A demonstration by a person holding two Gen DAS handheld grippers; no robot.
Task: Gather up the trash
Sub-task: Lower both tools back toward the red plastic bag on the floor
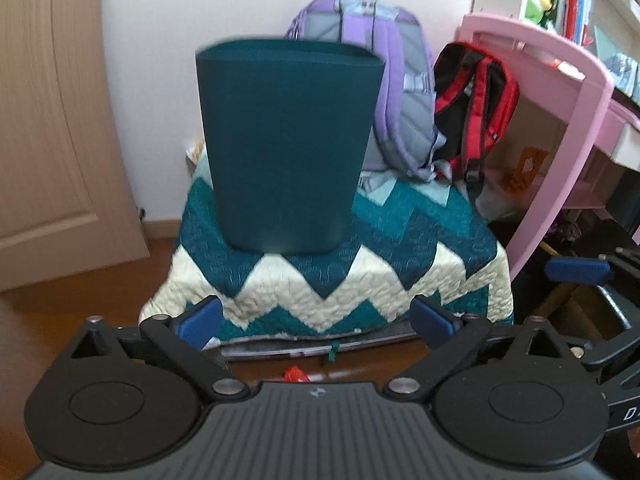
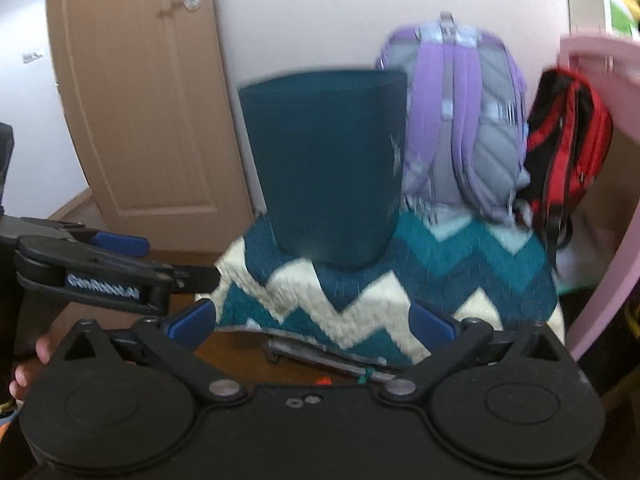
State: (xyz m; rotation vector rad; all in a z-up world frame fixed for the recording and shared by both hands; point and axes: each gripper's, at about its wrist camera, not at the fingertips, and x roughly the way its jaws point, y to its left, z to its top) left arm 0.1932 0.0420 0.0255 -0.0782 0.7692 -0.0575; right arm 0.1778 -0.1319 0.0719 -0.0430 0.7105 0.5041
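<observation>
A door (image 1: 48,120) is seen at left. The bin (image 1: 286,144) stands upright, mouth up, on the quilt (image 1: 360,276) near its back-left corner, backpacks (image 1: 400,92) beside it. A red scrap (image 1: 295,375) lies on the floor. Both the left gripper (image 1: 318,320) and right gripper (image 2: 312,322) are spread wide, empty.

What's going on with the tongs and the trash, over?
Both tongs, left and right, open, empty. Teal bin upright on quilt. Red scrap on floor below. Path clear.
</observation>
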